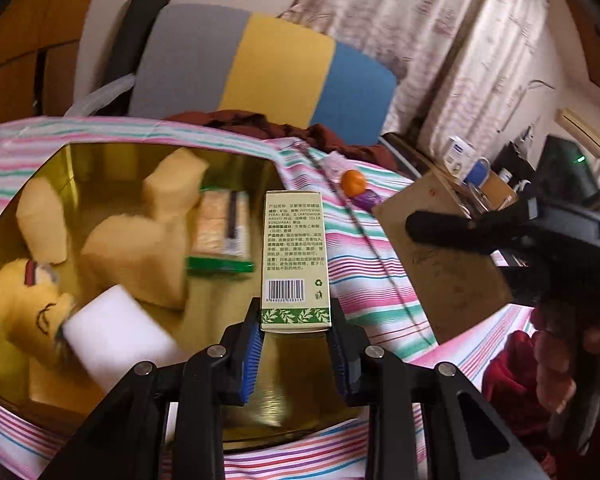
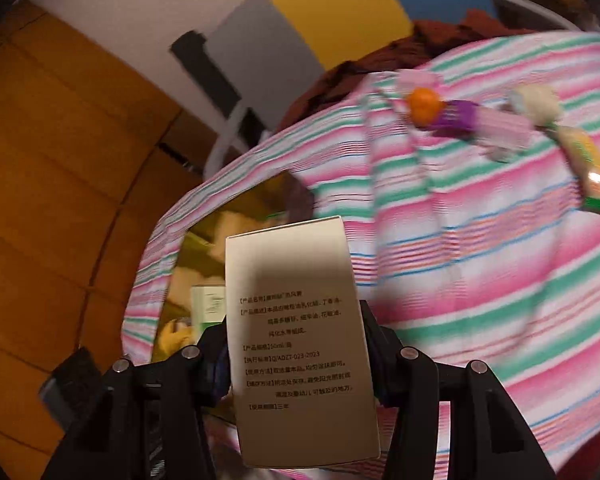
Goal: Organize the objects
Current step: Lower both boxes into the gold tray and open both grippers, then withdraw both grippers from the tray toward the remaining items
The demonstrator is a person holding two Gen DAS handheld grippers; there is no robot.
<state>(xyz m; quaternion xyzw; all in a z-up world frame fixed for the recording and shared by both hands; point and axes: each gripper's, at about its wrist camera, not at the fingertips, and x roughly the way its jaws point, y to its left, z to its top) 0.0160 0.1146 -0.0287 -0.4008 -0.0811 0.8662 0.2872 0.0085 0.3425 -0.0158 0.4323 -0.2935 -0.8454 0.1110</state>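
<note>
My left gripper (image 1: pixel 296 320) is shut on a narrow cream box with a green leaf band (image 1: pixel 295 256), held above the gold tin (image 1: pixel 60 160). The tin holds several yellow sponges (image 1: pixel 140 256), a white foam block (image 1: pixel 120 332), a yellow plush toy (image 1: pixel 28 304) and a green-edged packet (image 1: pixel 220 236). My right gripper (image 2: pixel 296 344) is shut on a wider beige box with printed text (image 2: pixel 296 340), above the striped cloth just right of the gold tin (image 2: pixel 204 248). In the left wrist view the right gripper (image 1: pixel 480 232) shows at the right edge, a hand around its handle.
The striped pink, green and white cloth (image 2: pixel 480 260) carries an orange ball (image 2: pixel 422 104), a purple piece (image 2: pixel 456 118), a pale wrapped item (image 2: pixel 538 104) and a yellow packet (image 2: pixel 592 172). A brown board (image 1: pixel 440 256) and a blue mug (image 1: pixel 478 172) lie right. A grey-yellow-blue chair back (image 1: pixel 260 68) stands behind.
</note>
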